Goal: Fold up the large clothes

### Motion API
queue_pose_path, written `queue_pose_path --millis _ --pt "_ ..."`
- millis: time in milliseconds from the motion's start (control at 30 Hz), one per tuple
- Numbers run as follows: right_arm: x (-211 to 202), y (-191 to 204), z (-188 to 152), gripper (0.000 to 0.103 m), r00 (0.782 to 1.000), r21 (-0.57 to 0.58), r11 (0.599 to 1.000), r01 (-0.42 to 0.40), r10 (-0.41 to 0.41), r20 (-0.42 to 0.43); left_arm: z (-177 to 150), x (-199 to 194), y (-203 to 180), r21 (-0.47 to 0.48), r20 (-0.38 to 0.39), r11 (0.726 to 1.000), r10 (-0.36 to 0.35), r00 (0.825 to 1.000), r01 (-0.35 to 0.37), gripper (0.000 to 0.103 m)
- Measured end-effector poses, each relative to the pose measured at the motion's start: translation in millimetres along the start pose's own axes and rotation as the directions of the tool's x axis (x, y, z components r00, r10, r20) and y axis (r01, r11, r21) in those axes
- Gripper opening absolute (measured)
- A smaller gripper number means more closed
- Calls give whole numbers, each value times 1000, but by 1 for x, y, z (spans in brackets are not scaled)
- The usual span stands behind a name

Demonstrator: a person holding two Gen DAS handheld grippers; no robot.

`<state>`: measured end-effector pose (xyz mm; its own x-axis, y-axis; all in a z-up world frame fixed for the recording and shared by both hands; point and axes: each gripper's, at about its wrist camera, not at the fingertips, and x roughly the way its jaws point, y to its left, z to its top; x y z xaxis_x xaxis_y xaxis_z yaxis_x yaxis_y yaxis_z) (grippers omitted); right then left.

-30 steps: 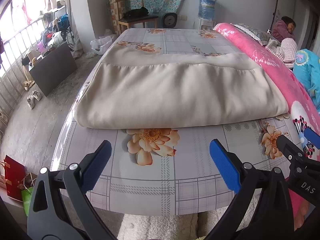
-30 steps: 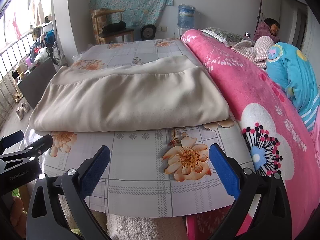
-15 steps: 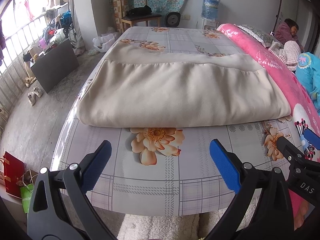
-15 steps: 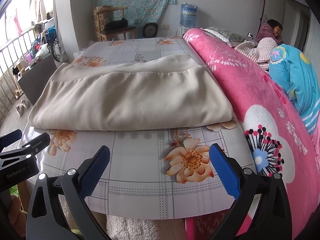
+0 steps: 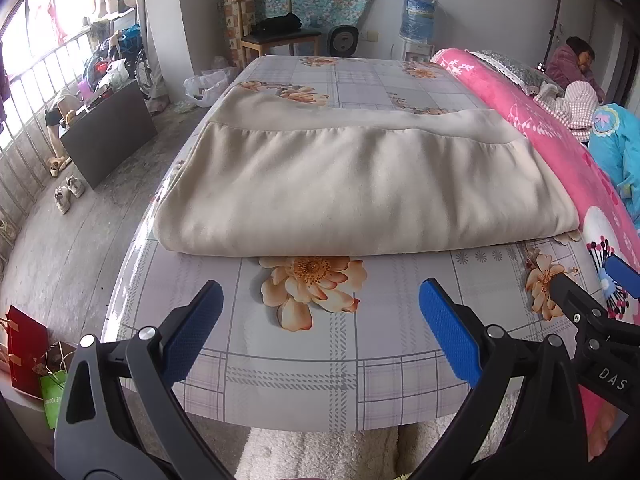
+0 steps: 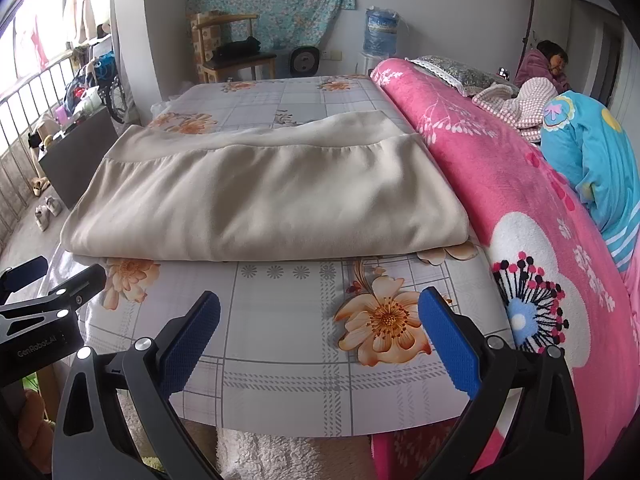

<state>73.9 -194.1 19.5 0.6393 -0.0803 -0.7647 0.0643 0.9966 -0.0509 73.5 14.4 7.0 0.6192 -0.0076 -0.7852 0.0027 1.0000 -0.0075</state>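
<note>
A large beige garment [image 5: 360, 184] lies folded flat across a bed covered by a grey floral sheet [image 5: 312, 344]; its near fold runs left to right. The same beige garment [image 6: 264, 200] fills the middle of the right wrist view. My left gripper [image 5: 320, 328] hovers open above the bare sheet in front of that fold, nothing between its blue pads. Likewise my right gripper [image 6: 320, 328] stands open over the sheet [image 6: 288, 344], short of the garment's right half. Each gripper shows at the edge of the other's view.
A pink floral blanket [image 6: 520, 208] is heaped along the bed's right side, with a blue quilt [image 6: 600, 168] and a person [image 6: 548, 64] beyond it. A wooden chair [image 5: 272, 36] and a water bottle [image 5: 418, 16] stand at the far wall. Left are bare floor, a dark cabinet [image 5: 108, 132] and shoes.
Both grippers have moved slightly forward and up over the bed; the folded garment sits a little lower and nearer in both views. The jaws stayed open.
</note>
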Motion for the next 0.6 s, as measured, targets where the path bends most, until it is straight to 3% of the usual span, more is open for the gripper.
queue_pose_path --millis 600 --pt "1 0 -1 97 1000 1 1000 -4 4 -2 -1 0 -2 2 2 1000 2 1000 -2 95"
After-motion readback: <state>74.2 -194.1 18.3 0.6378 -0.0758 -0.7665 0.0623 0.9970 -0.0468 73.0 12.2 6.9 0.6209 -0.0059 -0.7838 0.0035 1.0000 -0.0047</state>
